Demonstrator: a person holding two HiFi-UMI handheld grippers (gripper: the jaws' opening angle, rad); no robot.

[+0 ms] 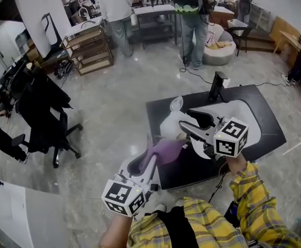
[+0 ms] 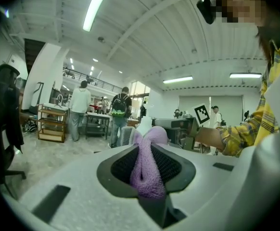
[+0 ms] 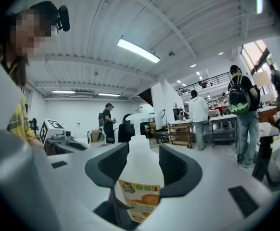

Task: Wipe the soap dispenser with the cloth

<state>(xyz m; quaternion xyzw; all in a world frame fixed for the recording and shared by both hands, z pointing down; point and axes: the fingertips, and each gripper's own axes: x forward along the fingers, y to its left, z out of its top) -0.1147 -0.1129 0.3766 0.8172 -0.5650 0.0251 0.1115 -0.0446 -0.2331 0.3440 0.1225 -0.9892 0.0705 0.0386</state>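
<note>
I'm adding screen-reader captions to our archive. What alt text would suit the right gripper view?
A white soap dispenser with an orange-printed label stands upright, gripped between the dark jaws of the right gripper. Behind it, several people stand in a large, brightly lit hall.

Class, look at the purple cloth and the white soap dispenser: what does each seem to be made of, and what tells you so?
The cloth: soft, fuzzy fabric, probably microfibre or terry; its nubbly pile and squashed folds show it. The soap dispenser: likely matte white plastic with a smooth moulded shoulder; its printed label looks like paper or film.
</note>
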